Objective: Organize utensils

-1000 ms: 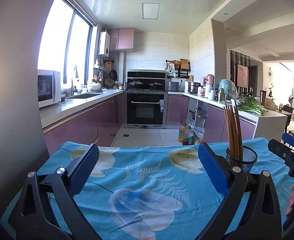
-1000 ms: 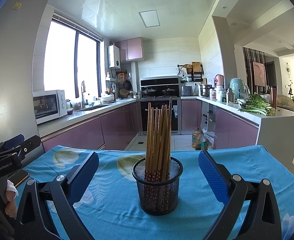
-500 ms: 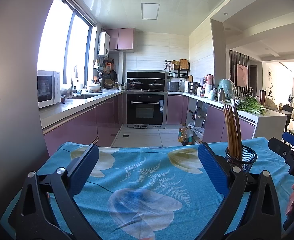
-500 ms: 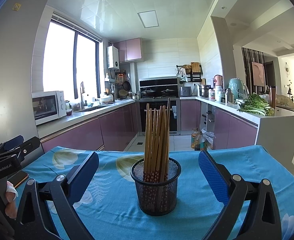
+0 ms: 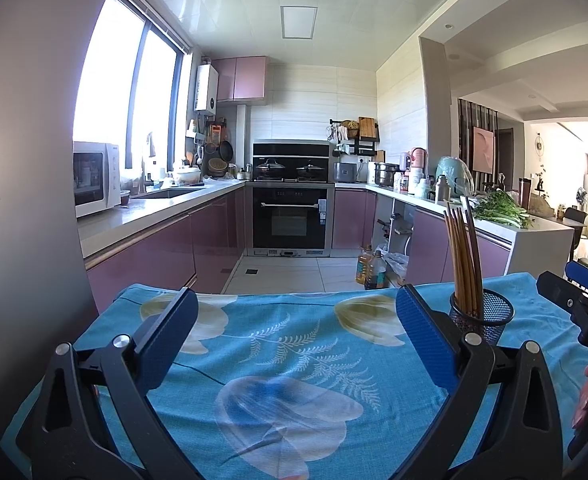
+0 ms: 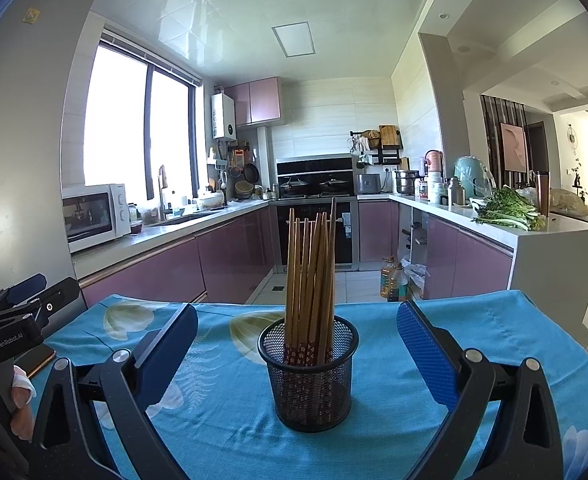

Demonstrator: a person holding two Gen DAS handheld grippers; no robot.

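On my left, the left gripper (image 5: 292, 326) hangs wide open and empty over bare blue floral tablecloth (image 5: 278, 344), with the mesh cup (image 5: 481, 317) of chopsticks (image 5: 463, 256) off past its right finger. In the right wrist view the right gripper (image 6: 297, 344), also spread wide and holding nothing, has that cup (image 6: 309, 376) standing squarely between its pads (image 6: 424, 354) yet touching neither. I judge the wooden sticks light, stiff and somewhat slick, and the wire cup light enough to tip, so I would pinch one stick high on its bare shaft, well above the rim.
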